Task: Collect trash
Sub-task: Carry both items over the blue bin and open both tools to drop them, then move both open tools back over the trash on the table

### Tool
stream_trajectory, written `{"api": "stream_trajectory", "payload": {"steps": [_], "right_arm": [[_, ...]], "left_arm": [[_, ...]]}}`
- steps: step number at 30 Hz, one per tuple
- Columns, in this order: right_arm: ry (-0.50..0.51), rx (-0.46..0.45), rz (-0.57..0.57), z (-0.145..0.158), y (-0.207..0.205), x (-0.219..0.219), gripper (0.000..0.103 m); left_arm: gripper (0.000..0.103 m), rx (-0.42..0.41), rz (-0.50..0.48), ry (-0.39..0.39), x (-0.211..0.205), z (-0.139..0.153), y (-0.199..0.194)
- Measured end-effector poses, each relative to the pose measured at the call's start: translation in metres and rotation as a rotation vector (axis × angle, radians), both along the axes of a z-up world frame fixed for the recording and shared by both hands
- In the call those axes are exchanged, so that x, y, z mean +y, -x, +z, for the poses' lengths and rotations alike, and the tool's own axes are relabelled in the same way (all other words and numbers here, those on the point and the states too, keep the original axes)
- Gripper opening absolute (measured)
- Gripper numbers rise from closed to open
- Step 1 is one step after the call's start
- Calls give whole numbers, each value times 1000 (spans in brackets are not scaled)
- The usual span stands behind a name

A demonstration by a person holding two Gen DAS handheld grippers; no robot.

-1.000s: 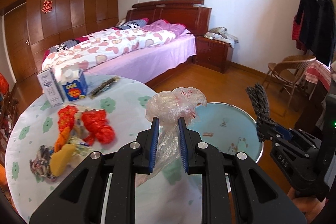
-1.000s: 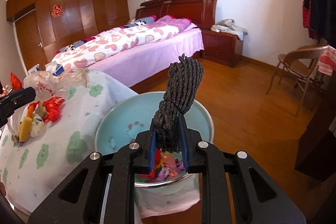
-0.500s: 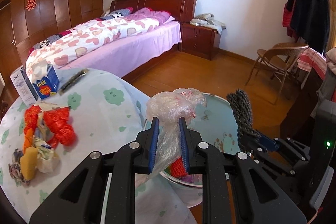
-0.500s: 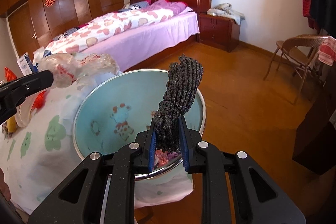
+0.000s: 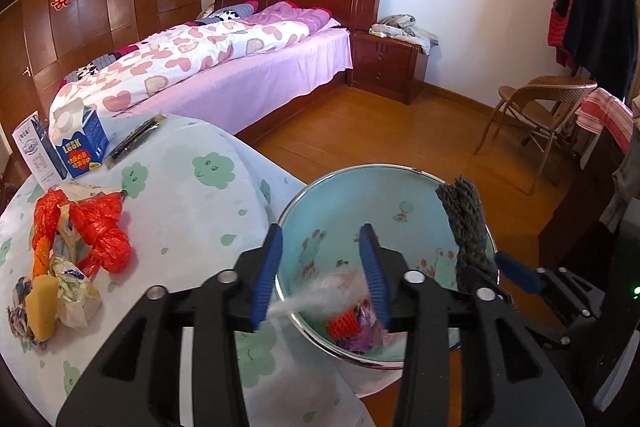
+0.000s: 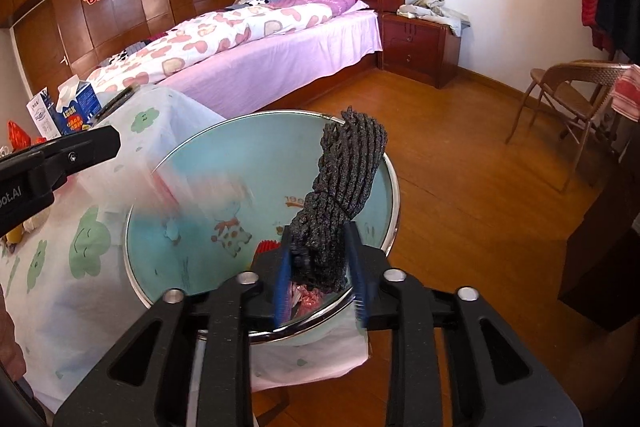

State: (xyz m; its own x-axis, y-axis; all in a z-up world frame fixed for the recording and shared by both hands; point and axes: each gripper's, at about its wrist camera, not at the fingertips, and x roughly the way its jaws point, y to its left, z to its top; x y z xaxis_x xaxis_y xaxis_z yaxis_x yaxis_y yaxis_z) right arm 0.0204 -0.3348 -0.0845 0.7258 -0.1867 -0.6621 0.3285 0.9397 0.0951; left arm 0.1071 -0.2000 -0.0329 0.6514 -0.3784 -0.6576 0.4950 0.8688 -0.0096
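A light blue basin (image 5: pixel 400 203) (image 6: pixel 256 163) with a metal rim stands beside the round table and holds trash at its bottom. My left gripper (image 5: pixel 322 275) is open above the basin's near side. A clear plastic bag (image 5: pixel 316 301) falls blurred below it, and it shows blurred in the right wrist view (image 6: pixel 192 191). My right gripper (image 6: pixel 320 273) is opening over the basin's near rim. A dark grey woven scrap (image 6: pixel 340 195) (image 5: pixel 464 223) still stands between its fingers, and I cannot tell whether they grip it.
On the table's cloud-print cloth (image 5: pixel 192 195) lie a red plastic bundle (image 5: pixel 100 231), yellow and white wrappers (image 5: pixel 56 295), a blue milk carton (image 5: pixel 80 143), a white box (image 5: pixel 36 151) and a dark wrapper (image 5: pixel 134 141). A bed (image 5: pixel 240 59), nightstand (image 5: pixel 388 67) and wicker chair (image 5: pixel 540 107) stand beyond.
My left gripper opened and let go of the clear plastic bag, which drops into the basin. My right gripper's fingers have spread around the grey scrap. Both grippers moved closer over the basin.
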Motion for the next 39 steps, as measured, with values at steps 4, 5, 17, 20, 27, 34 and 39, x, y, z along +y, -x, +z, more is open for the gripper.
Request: {"api": "stream_trajectory", "payload": {"steps": [4, 5, 17, 20, 27, 34, 39], "right_arm": [[12, -31, -20, 5, 4, 0, 48], [13, -39, -28, 6, 5, -1, 50], [17, -108, -77, 21, 11, 3, 79], [24, -111, -60, 25, 11, 8, 79], [36, -120, -13, 32, 8, 24, 78], [48, -131, 86, 42, -2, 60, 78], [55, -130, 151, 46, -11, 88, 78]], "left_arm": [[52, -9, 18, -2, 5, 3, 0], [53, -10, 23, -3, 7, 3, 0], [76, -77, 96, -26, 35, 17, 9], [79, -84, 110, -28, 45, 19, 11], [85, -93, 174, -23, 90, 21, 16], [87, -62, 249, -22, 139, 16, 15], [87, -56, 314, -20, 176, 13, 18]]}}
